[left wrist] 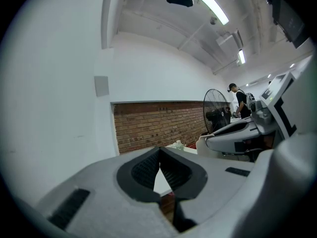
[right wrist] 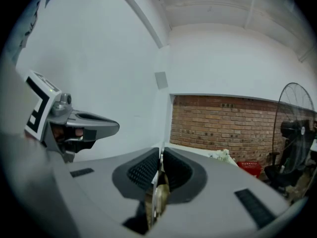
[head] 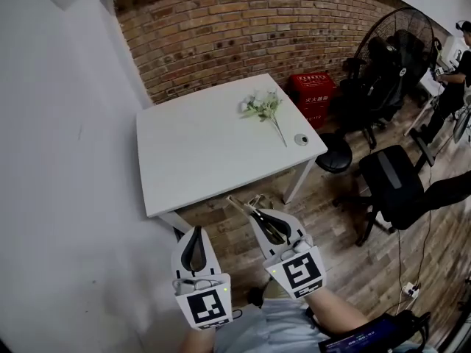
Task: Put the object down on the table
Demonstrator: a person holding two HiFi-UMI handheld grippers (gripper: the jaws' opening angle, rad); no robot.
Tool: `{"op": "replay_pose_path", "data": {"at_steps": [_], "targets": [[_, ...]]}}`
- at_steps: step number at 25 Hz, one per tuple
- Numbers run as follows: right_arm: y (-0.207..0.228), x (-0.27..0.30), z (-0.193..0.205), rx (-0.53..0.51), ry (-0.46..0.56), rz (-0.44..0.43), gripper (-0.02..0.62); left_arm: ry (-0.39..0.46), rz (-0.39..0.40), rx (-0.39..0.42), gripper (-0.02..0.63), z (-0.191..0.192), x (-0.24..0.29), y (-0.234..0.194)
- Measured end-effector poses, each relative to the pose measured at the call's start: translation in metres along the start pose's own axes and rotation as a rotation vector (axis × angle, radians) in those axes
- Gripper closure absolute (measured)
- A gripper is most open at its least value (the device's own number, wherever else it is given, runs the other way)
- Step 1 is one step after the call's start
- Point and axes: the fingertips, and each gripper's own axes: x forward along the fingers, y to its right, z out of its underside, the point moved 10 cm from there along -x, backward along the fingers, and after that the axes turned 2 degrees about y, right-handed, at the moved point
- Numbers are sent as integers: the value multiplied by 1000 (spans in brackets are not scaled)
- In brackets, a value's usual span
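My right gripper (head: 257,213) is shut on a thin, pale metal object (head: 243,202) whose ends stick out past the fingertips. In the right gripper view the object (right wrist: 157,195) shows edge-on as a flat strip pinched between the black pads. That gripper hovers over the wooden floor, just in front of the near edge of the white table (head: 199,160). My left gripper (head: 196,231) hangs beside it to the left, jaws shut with nothing between them (left wrist: 159,151). Neither gripper is over the tabletop.
On the table lie a sprig of white artificial flowers (head: 266,109) and a small round ring (head: 301,140) near the right edge. A red crate (head: 313,87), a standing fan (head: 402,41), a black stool (head: 335,157) and an office chair (head: 398,185) stand to the right. A person (head: 454,76) is far right.
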Motion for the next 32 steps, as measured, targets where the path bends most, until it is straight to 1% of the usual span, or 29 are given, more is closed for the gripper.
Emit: {"op": "replay_pose_path", "data": {"at_steps": [6, 12, 22, 27, 32], "targets": [[12, 16, 3, 3, -8, 9, 560, -10, 11, 10, 597, 8, 22, -4], [29, 41, 11, 21, -13, -1, 560, -31, 2, -2, 597, 14, 50, -6], [82, 101, 18, 81, -44, -24, 560, -90, -17, 9, 597, 13, 125, -16], [114, 133, 24, 101, -61, -30, 560, -118, -13, 15, 597, 14, 171, -16], [144, 159, 36, 110, -53, -49, 560, -139, -18, 33, 597, 16, 209, -11]]}}
